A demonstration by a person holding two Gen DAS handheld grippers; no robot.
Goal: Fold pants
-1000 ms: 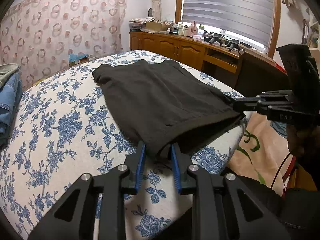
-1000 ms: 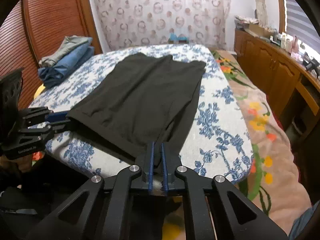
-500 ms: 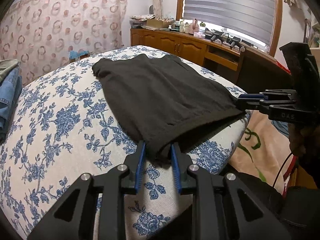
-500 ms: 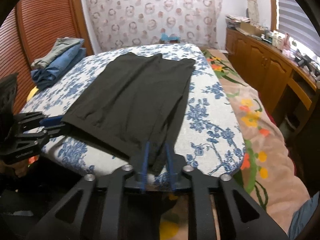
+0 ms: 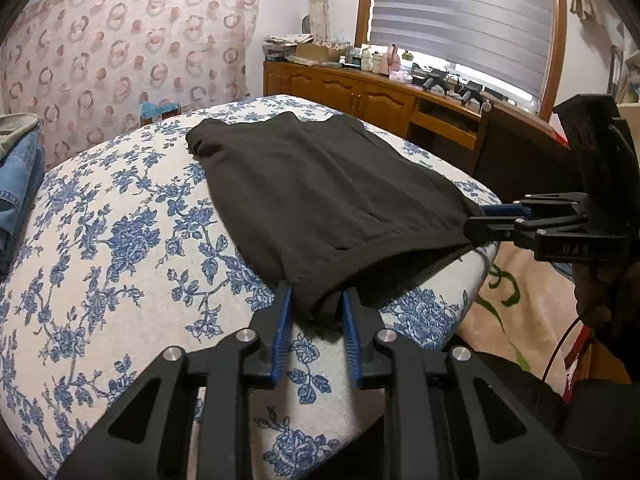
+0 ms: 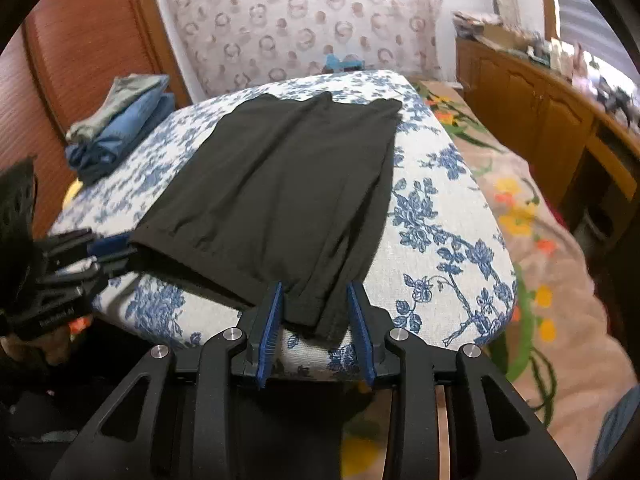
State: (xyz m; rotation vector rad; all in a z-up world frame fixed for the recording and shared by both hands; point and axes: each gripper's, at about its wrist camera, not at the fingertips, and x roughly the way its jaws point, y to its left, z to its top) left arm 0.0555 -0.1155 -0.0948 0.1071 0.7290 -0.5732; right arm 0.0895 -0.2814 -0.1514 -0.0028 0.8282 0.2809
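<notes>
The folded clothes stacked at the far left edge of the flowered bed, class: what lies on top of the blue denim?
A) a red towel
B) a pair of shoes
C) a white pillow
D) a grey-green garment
D: in the right wrist view a grey-green garment lies folded on top of the blue denim, beside the black pants spread on the bed.

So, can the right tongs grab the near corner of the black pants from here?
Probably yes: the pants corner already lies between the right tongs' open pads, nothing in the way.
</notes>
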